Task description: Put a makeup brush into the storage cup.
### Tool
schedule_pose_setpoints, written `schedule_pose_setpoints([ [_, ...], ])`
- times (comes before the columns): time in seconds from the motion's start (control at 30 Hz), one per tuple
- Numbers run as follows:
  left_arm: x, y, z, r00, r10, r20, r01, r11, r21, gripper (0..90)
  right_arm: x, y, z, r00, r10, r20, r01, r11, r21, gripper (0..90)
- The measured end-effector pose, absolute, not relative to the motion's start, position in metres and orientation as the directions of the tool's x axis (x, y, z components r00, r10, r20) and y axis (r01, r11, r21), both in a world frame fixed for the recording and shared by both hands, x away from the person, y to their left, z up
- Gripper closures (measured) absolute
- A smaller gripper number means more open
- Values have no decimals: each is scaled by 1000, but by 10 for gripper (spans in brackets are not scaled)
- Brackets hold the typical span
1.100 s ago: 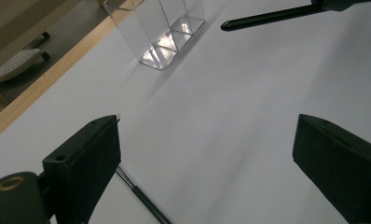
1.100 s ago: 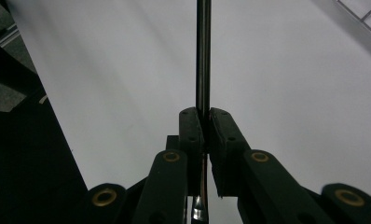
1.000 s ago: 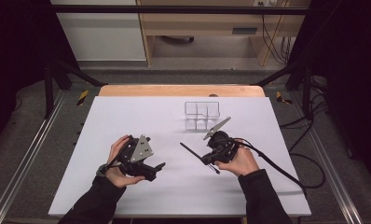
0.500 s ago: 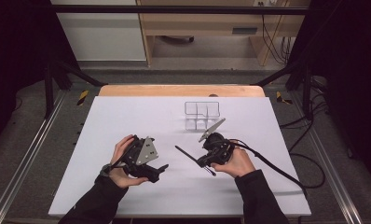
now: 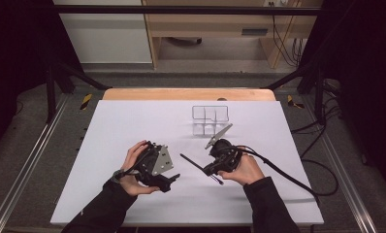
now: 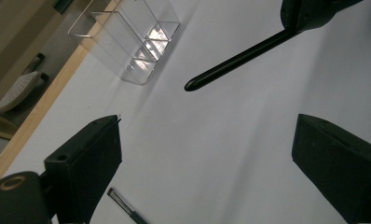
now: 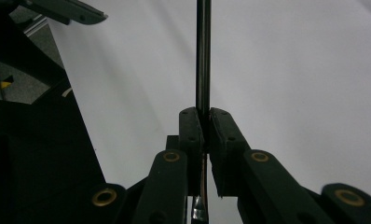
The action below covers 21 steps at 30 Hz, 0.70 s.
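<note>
A thin black rod-like brush handle (image 7: 202, 56) runs up the middle of the right gripper view, pinched between the closed jaws of the right gripper (image 5: 219, 167), and in the high view it juts toward the frame's centre above the white table (image 5: 133, 121). The left gripper (image 5: 168, 178), lower left of centre, stands wide open and empty, with the clear plastic compartment organizer (image 5: 210, 119) farther up. The narrow pinch could let the handle pivot or slip, probably missing a compartment.
</note>
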<state>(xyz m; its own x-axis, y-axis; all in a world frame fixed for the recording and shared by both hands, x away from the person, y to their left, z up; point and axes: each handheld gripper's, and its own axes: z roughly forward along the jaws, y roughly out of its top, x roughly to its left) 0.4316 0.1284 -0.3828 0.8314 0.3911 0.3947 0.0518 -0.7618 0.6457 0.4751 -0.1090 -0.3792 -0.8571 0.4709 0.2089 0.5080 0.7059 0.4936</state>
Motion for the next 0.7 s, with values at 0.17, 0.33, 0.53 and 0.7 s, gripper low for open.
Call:
schedule_pose_setpoints([
  [0.17, 431, 123, -384, 834, 368, 412, 35, -780, 625, 76, 475, -107, -380, -858, 465, 218, 508, 705, 495, 842],
  [0.33, 430, 119, -385, 834, 345, 430, 16, -795, 607, 77, 475, -105, -382, -862, 455, 225, 504, 711, 491, 842],
  [0.53, 429, 114, -388, 839, 317, 442, -4, -808, 589, 81, 474, -103, -383, -865, 445, 232, 499, 717, 487, 842],
  [0.7, 428, 111, -389, 843, 288, 454, -29, -818, 574, 86, 474, -100, -384, -868, 436, 237, 495, 722, 484, 843],
])
